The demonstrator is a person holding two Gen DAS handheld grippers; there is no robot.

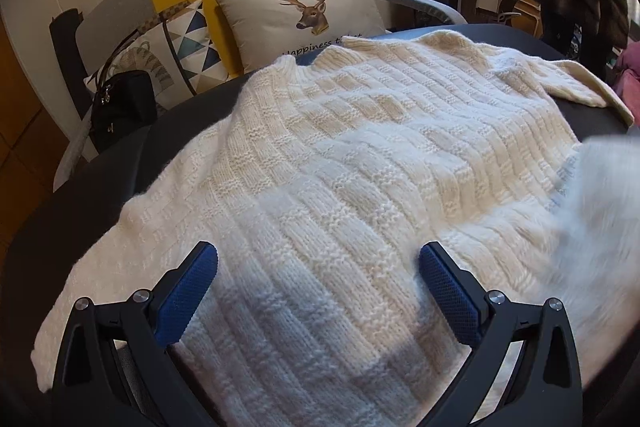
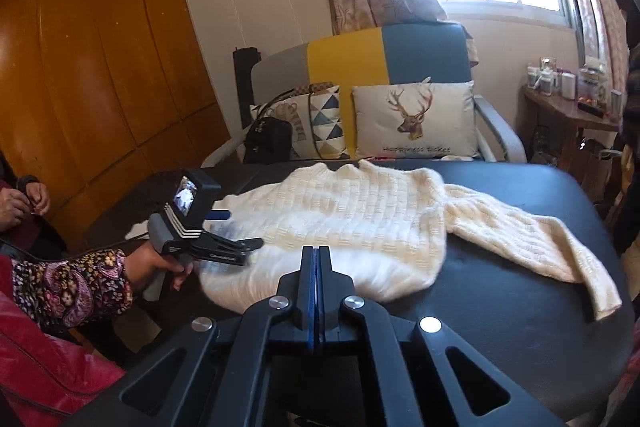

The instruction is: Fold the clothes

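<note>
A cream knitted sweater (image 1: 360,155) lies spread on a black padded table (image 2: 500,307), collar toward the sofa. One sleeve (image 2: 540,247) stretches out to the right. My left gripper (image 1: 318,263) hovers open over the sweater's near left part, with nothing between its blue pads (image 1: 200,275). In the right wrist view the left gripper (image 2: 236,231) is held by a hand in a floral sleeve (image 2: 72,287). My right gripper (image 2: 316,251) is shut at the sweater's near edge (image 2: 272,279), which is blurred and bulges up around the fingertips. A blurred raised fold (image 1: 600,211) shows at the right of the left wrist view.
Behind the table stands a grey, yellow and blue sofa (image 2: 380,55) with a deer cushion (image 2: 416,119), a triangle cushion (image 2: 324,123) and a black handbag (image 2: 268,143). A cluttered side table (image 2: 568,107) is at the right. Another person's hands (image 2: 24,203) are at the left edge.
</note>
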